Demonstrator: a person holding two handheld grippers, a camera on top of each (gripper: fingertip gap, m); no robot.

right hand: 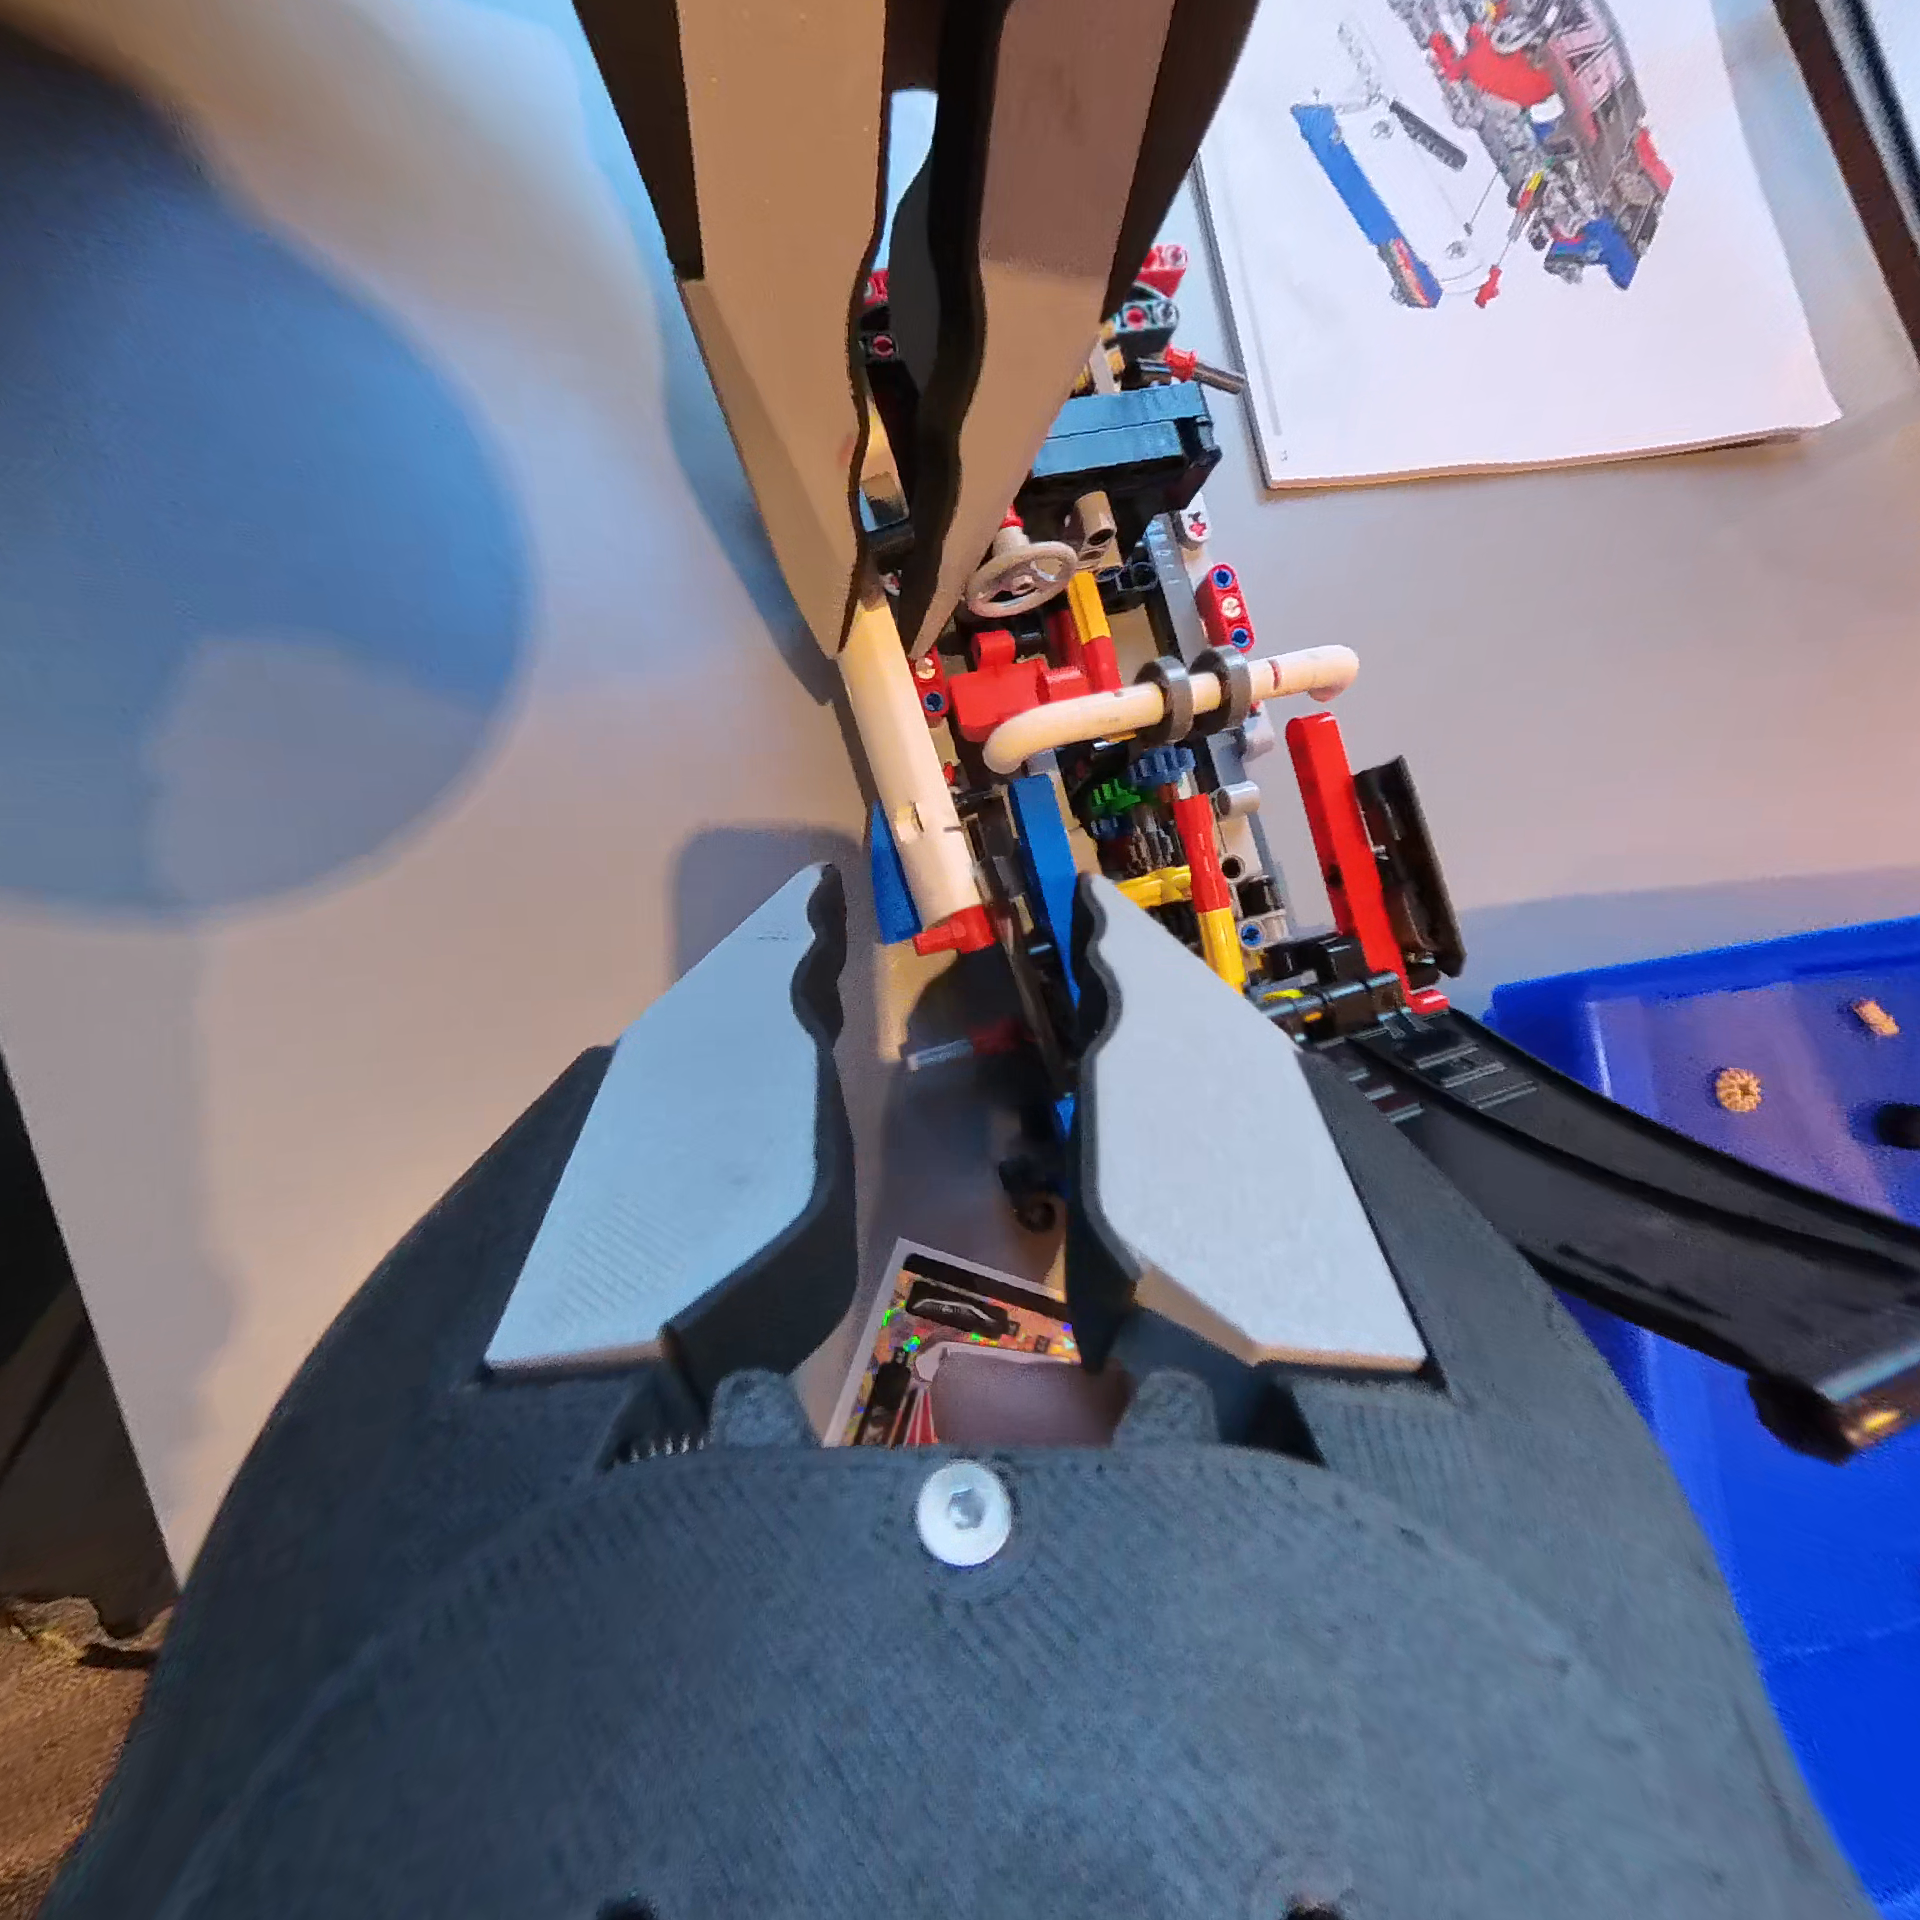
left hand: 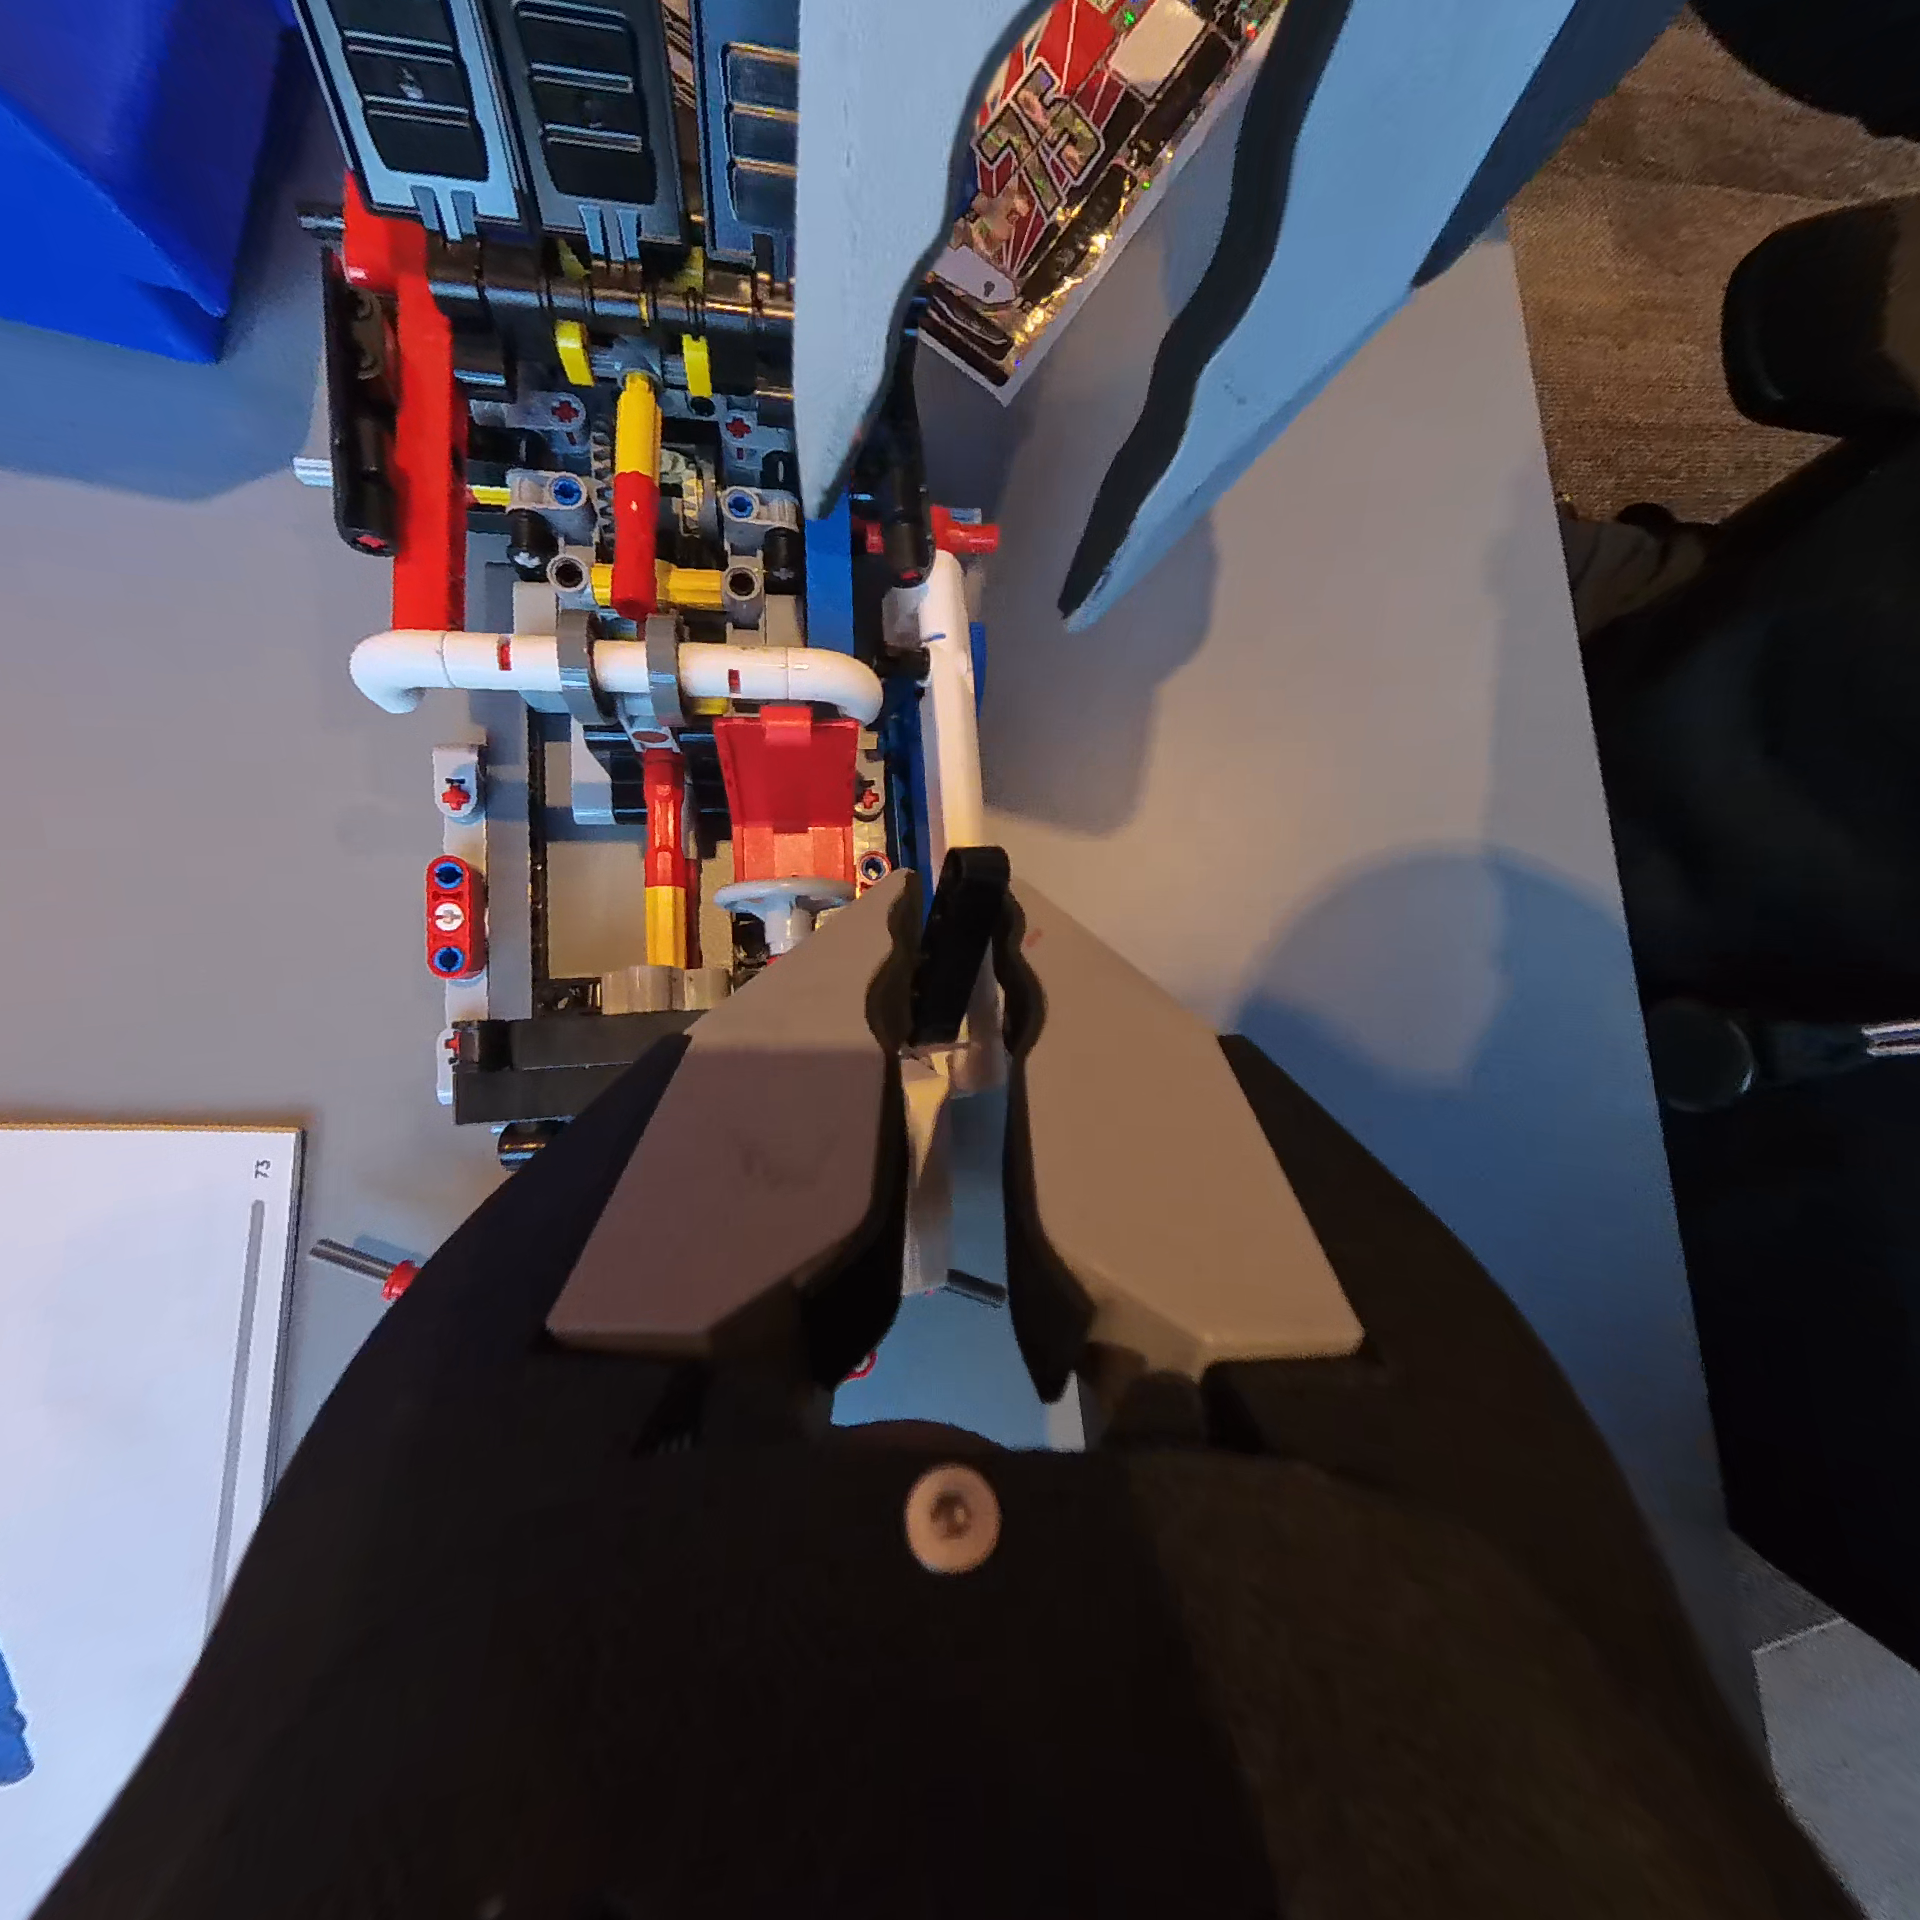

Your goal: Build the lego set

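Note:
The partly built lego vehicle (left hand: 644, 644) lies on the grey table (left hand: 1299, 727), with red, yellow, black and blue parts, a white tube, a red seat (left hand: 790, 800) and a grey steering wheel (left hand: 774, 896). My left gripper (left hand: 961, 904) is shut on a short black beam (left hand: 956, 956), held at the near end of the long white piece (left hand: 956, 727) on the model's right side. My right gripper (right hand: 956, 914) is open, with its fingers either side of the model's blue and black side (right hand: 1039, 862). It shows from above in the left wrist view (left hand: 945, 556).
A blue parts bin (right hand: 1766, 1091) stands by the model's far end. An open instruction booklet (right hand: 1507, 260) lies on the table. A shiny sticker sheet (left hand: 1060, 177) lies under my right gripper. A black chair (left hand: 1818, 727) stands past the table edge. One gripper's finger ends stand about 6 cm off the other's.

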